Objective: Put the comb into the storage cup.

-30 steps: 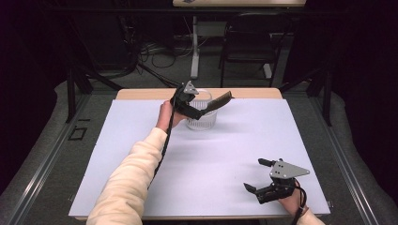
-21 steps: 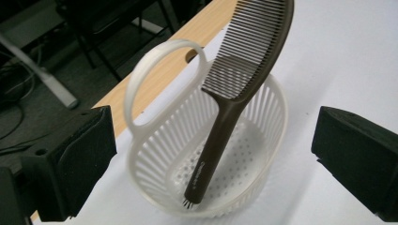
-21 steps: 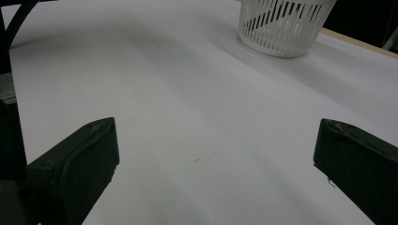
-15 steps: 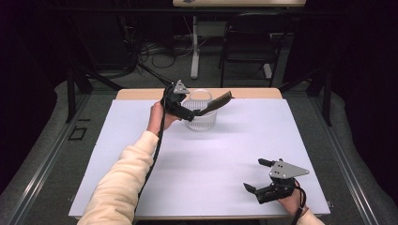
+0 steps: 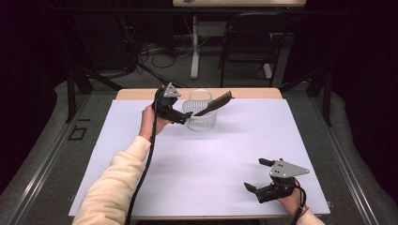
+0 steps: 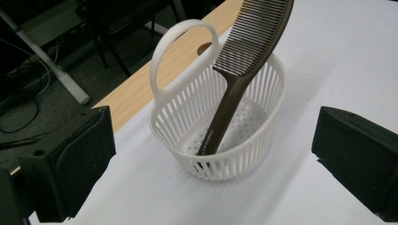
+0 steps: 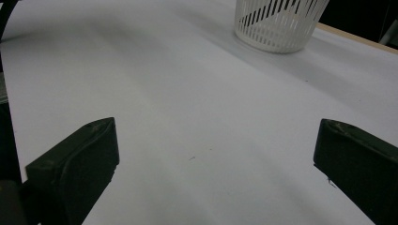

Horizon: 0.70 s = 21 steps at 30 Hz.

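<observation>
A white slatted basket (image 5: 200, 120) with a loop handle stands near the back of the white table (image 5: 197, 164). A dark brown comb (image 5: 214, 103) leans in it, handle down on the floor of the basket, teeth sticking out over the right rim. My left gripper (image 5: 186, 117) hovers just left of the basket, open and apart from it. In the left gripper view the basket (image 6: 234, 164) and comb (image 6: 234, 89) lie ahead of the open left gripper (image 6: 213, 140). My right gripper (image 5: 253, 174) rests open at the front right, with bare table between the jaws of the right gripper (image 7: 216, 154).
A strip of wooden tabletop (image 5: 248, 93) shows behind the white sheet. Beyond it stand a dark chair (image 5: 248, 42) and a table leg with cables on the floor. The basket (image 7: 279, 23) shows far ahead in the right gripper view.
My left gripper has drawn back to the left, away from the basket. The comb stays leaning in the basket. The right gripper has not moved.
</observation>
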Tool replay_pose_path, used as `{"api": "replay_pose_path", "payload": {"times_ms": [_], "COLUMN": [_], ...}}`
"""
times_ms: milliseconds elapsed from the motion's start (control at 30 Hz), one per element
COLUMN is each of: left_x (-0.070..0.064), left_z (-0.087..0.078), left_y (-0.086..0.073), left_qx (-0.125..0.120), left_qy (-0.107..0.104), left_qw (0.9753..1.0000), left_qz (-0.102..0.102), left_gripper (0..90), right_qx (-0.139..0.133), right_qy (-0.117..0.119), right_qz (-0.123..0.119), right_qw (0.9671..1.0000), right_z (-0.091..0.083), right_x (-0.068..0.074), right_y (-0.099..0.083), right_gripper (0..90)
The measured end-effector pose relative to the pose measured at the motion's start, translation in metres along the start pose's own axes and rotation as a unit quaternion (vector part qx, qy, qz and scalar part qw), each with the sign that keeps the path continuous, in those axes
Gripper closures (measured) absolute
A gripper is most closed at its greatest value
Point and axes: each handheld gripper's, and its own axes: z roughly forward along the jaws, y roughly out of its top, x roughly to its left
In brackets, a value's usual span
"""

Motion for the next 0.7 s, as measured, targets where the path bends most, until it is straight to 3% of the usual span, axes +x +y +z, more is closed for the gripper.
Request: {"api": "replay_pose_path", "payload": {"times_ms": [700], "left_x": [-0.005], "left_z": [-0.019], "left_y": [-0.025], "left_qx": [0.014], "left_qy": [0.003], "left_qw": [0.9999], "left_qz": [-0.009], "left_gripper": [0.0], "right_qx": [-0.001], "right_qy": [0.000], "right_qz": [-0.002], "right_qw": [1.0000], "right_z": [0.000], "right_x": [0.001], "right_y": [0.000], "right_gripper": [0.1]}}
